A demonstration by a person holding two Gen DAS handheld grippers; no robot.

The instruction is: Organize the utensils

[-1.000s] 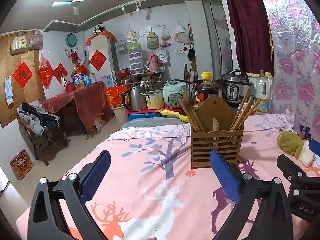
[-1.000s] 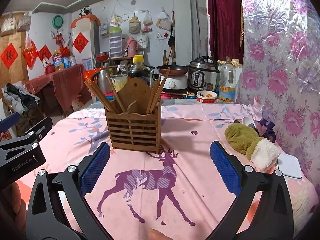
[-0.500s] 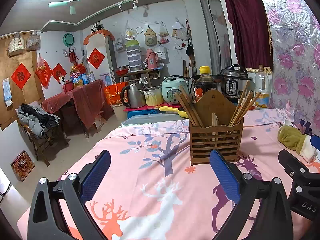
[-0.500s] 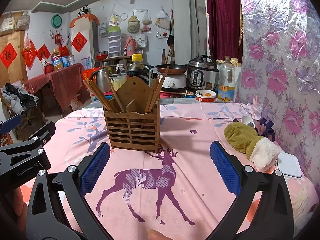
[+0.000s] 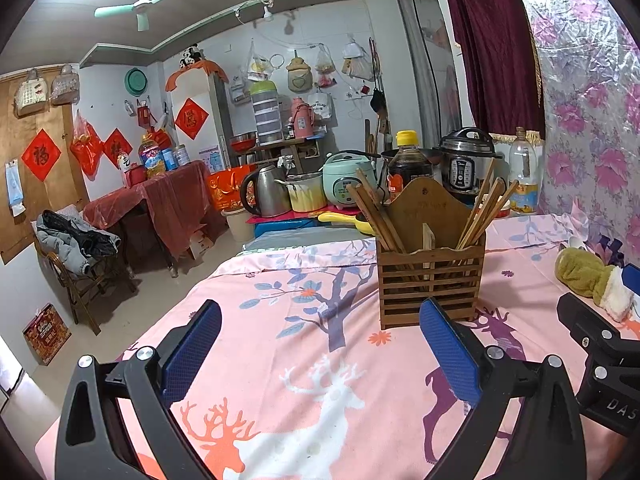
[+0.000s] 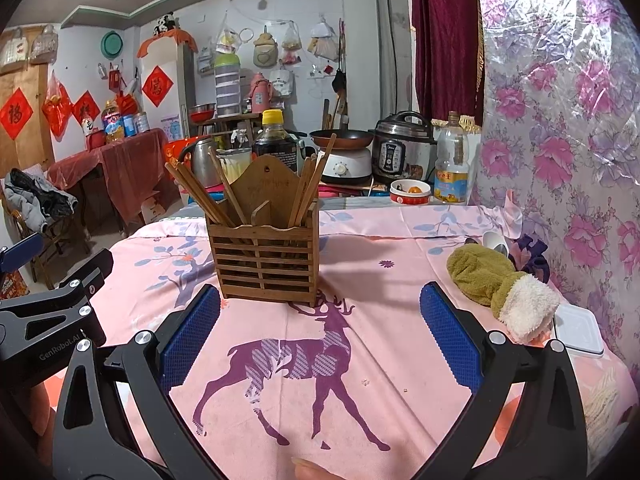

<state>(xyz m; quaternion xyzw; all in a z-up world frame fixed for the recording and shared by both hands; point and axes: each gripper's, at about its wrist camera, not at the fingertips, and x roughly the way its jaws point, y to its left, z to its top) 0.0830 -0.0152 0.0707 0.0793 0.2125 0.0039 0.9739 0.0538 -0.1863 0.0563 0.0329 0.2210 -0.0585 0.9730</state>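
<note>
A pink cloth (image 6: 384, 360) printed with deer and trees covers the surface and fills the lower half of both views. At the back of the room, in the upper middle of each frame, a counter is crowded with a pressure cooker (image 6: 402, 148), a kettle (image 5: 266, 190), a pale green rice cooker (image 5: 346, 178) and a dark sauce bottle (image 6: 274, 136); a red-draped side table (image 5: 160, 196) stands at centre left.

On the cloth, just above the middle of the right wrist view, a slatted wooden holder (image 6: 266, 260) stands upright with chopsticks (image 6: 200, 196) fanned out of both its compartments. In the left wrist view it sits right of centre, partly hidden behind that gripper's right blue pad. Nothing lies between it and either gripper.

At mid right, well apart from the holder, lies an olive-green mitten (image 6: 492, 276) with a white cuff, and beside it a flat white lid (image 6: 578, 330).

The left gripper (image 5: 320, 344) hovers low over the cloth, jaws wide apart and holding nothing. The right gripper (image 6: 320, 340) does likewise, level and aimed at the holder, jaws also spread and empty. Each gripper's black frame shows at the edge of the other's view.
</note>
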